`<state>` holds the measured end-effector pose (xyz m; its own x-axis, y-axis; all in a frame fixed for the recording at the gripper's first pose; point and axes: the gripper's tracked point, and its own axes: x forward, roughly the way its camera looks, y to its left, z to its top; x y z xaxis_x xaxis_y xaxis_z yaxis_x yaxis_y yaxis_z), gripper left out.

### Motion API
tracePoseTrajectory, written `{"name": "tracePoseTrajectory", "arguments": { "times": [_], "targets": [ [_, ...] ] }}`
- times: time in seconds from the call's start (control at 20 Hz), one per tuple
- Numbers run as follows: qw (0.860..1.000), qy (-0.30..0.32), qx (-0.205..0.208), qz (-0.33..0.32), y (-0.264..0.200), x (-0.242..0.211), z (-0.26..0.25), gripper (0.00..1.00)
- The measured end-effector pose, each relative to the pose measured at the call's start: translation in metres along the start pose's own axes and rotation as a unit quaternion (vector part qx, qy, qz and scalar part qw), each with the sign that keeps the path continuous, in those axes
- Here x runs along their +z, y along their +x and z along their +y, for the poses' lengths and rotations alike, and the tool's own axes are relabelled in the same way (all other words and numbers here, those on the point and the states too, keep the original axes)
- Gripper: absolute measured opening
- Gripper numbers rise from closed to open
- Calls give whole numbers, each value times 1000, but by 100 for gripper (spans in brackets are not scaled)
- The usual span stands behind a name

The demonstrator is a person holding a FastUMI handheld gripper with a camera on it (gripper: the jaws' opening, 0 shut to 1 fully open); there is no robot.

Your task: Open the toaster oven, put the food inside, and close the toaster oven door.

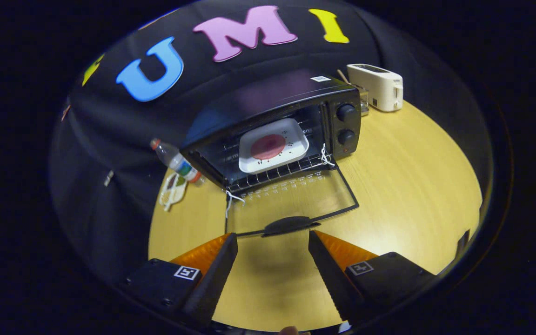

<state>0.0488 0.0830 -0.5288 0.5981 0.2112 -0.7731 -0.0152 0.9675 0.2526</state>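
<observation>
The gripper (272,244) was spread wide with nothing in it, and the black toaster oven's (277,125) flat, dropped-down glass door's handle (290,224) lay just ahead of the fingers.

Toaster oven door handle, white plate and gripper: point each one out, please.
door handle (290,225), gripper view, middle of the dark grip, just ahead of the fingers.
white plate (291,149), gripper view, bare rim beside the food, on the rack.
gripper (272,238), gripper view, midway between open fingertips.

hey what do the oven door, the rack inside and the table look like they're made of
Oven door: likely clear glass in a dark frame, since the table shows through. Rack: thin shiny wire, probably metal. Table: pale wood-grain top, possibly laminate. The open gripper sits just before the door handle.
</observation>
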Motion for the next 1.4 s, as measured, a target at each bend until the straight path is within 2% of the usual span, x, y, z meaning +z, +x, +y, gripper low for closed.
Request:
{"name": "tracePoseTrajectory", "arguments": {
  "times": [0.15, 0.35, 0.65, 0.95, 1.15, 1.4],
  "targets": [
    [997, -61, -28, 28, 22, -30, -11, 99],
    [995, -60, -43, 64, 54, -51, -13, 99],
    [992, -47, -67, 92, 89, -56, -21, 100],
    [992, -26, -79, 99, 109, -48, -27, 100],
    [990, -68, -86, 89, 109, -43, -28, 99],
    [993, -68, -77, 56, 93, -35, -24, 99]
  ]
}}
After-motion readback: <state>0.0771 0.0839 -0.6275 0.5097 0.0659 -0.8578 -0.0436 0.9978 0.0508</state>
